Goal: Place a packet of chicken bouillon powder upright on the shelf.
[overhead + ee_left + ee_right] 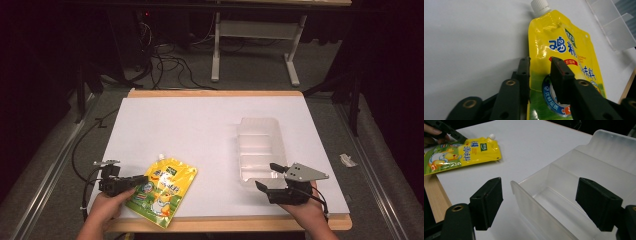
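Right tool (pixel 270 176) spread wide, straddling bin (pixel 260 147) corner.

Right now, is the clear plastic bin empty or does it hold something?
Empty. The clear bin shows bare floors in its divided compartments in the right gripper view; the yellow pouch lies flat on the table outside it.

White-legged table frame (pixel 253 45) stands beyond the desk; black cables (pixel 167 65) lie on grey carpeted floor (pixel 350 140).

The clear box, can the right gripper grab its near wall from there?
Probably yes: the right gripper is open, its jaws either side of the clear box's near wall, nothing between.
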Demonstrator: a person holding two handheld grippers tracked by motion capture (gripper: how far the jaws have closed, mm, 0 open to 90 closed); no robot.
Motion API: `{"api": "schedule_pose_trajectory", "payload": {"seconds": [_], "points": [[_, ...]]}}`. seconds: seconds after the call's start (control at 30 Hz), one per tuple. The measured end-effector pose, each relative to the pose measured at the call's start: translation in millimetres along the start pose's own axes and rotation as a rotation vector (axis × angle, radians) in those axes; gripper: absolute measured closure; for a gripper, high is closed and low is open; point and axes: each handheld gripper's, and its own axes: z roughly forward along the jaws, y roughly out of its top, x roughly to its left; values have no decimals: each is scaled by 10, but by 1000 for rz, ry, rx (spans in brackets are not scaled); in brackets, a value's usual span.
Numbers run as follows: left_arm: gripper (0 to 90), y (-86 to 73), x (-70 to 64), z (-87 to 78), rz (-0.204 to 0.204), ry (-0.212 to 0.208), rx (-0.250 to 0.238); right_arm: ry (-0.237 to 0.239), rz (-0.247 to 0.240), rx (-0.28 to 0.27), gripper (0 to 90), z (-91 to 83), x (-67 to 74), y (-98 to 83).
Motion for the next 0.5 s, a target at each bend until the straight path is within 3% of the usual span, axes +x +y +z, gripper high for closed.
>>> {"api": "schedule_pose_trajectory", "payload": {"seconds": [0.13,0.27,0.37,0.5], "points": [[897,-23,-72,20,40,1,12,-1,6,-2,220,-2,-13,-1],[900,-27,-183,51,102,12,28,-2,6,-1,223,-6,-2,3],[900,-14,-321,49,154,33,-22,0,4,-8,224,-4,0,4],[900,-16,-529,59,243,106,-71,-3,6,-6,226,-6,3,3]]}}
